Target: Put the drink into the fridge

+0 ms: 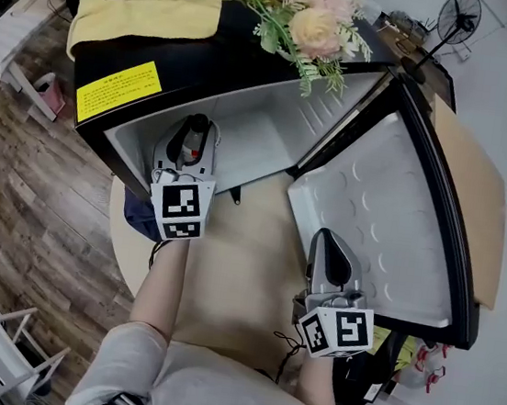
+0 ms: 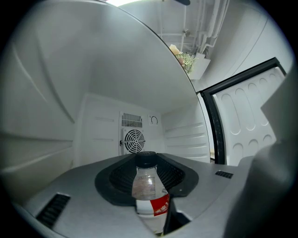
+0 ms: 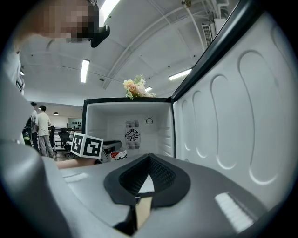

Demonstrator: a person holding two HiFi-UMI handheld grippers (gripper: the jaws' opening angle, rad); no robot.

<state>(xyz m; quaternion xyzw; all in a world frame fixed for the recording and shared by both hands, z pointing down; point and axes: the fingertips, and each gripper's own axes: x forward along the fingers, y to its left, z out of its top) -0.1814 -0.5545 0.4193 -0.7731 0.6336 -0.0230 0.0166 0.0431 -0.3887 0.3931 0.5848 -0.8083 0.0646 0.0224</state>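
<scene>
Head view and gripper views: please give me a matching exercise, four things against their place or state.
1 clear plastic bottle with black cap
2 folded yellow cloth
3 white-lined fridge door
4 right tongs

a swung open
b shut, empty
c gripped by the left tongs
d on the black fridge top

Pairs: 1-c, 2-d, 3-a, 4-b

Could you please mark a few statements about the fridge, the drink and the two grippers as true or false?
1. The fridge door stands open. True.
2. The left gripper holds a bottle with a black cap inside the fridge. True.
3. The right gripper holds a can. False: its jaws are together with nothing between them.
4. A blue towel lies on the fridge. False: a yellow cloth and flowers lie there.
</scene>
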